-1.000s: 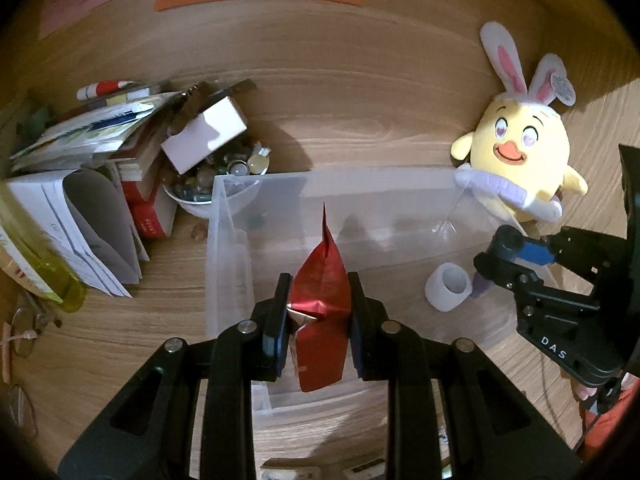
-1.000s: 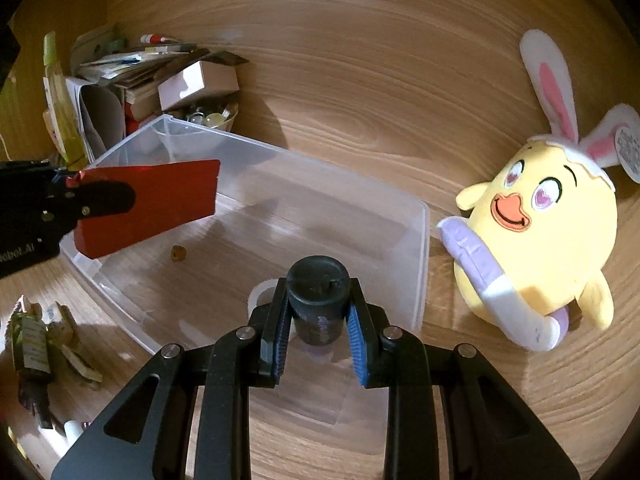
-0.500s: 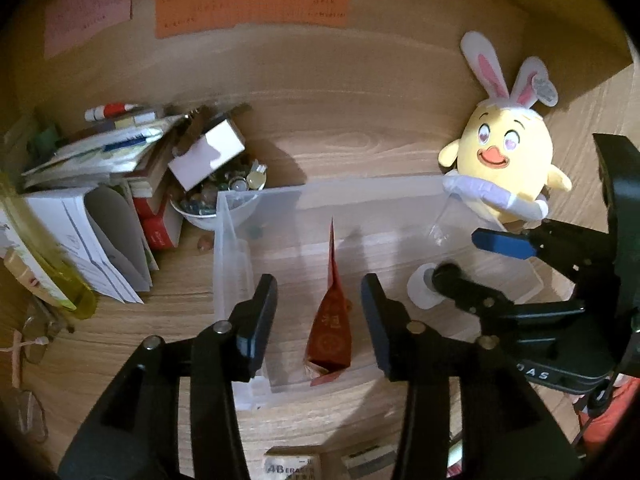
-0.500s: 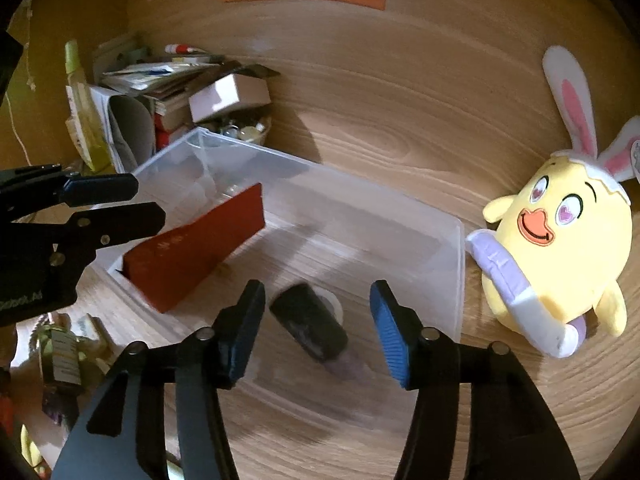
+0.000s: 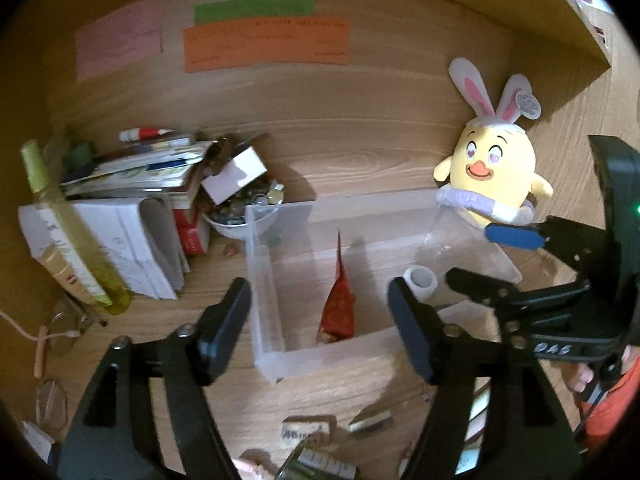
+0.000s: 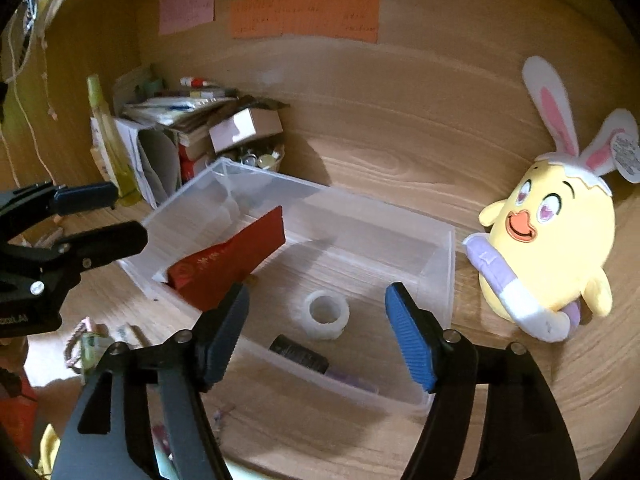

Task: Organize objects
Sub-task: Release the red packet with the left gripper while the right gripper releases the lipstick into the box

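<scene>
Left gripper (image 5: pixel 320 312): jaws opening, nothing between, poised above the bin's (image 6: pixel 448 264) near-left corner. Below and ahead, red packet (image 6: pixel 228 264) propped on edge inside, long axis running away toward the far wall. Tape roll (image 6: pixel 325 314) mid-bin. Dark tube (image 6: pixel 300 354) lying against the near wall. Right gripper (image 6: pixel 318 332): jaws opening, empty, directly over tube, nearer to it.
</scene>
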A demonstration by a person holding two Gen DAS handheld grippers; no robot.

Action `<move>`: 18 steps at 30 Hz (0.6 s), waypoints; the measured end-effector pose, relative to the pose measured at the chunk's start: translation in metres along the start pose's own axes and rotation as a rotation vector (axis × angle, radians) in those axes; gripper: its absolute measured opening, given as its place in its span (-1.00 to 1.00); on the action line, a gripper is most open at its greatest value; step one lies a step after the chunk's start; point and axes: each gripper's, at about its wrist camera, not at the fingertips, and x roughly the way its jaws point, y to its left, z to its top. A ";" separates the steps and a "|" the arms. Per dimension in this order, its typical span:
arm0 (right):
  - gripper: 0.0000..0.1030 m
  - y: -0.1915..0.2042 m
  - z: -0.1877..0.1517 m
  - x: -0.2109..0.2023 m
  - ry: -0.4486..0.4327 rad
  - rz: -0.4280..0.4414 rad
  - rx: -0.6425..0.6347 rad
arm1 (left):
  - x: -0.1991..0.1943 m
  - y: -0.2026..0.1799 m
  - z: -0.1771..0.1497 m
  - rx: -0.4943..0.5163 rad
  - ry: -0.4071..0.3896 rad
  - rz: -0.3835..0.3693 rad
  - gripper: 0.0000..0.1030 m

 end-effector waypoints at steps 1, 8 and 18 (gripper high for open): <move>0.42 0.000 -0.001 -0.005 -0.013 0.001 0.004 | -0.004 0.001 -0.002 0.001 -0.006 0.008 0.52; 0.53 0.003 -0.013 -0.038 -0.065 0.017 0.012 | -0.031 0.007 -0.021 0.007 -0.019 0.048 0.71; 0.53 0.005 -0.047 -0.047 -0.030 0.057 0.052 | -0.050 0.018 -0.053 -0.019 0.016 0.067 0.71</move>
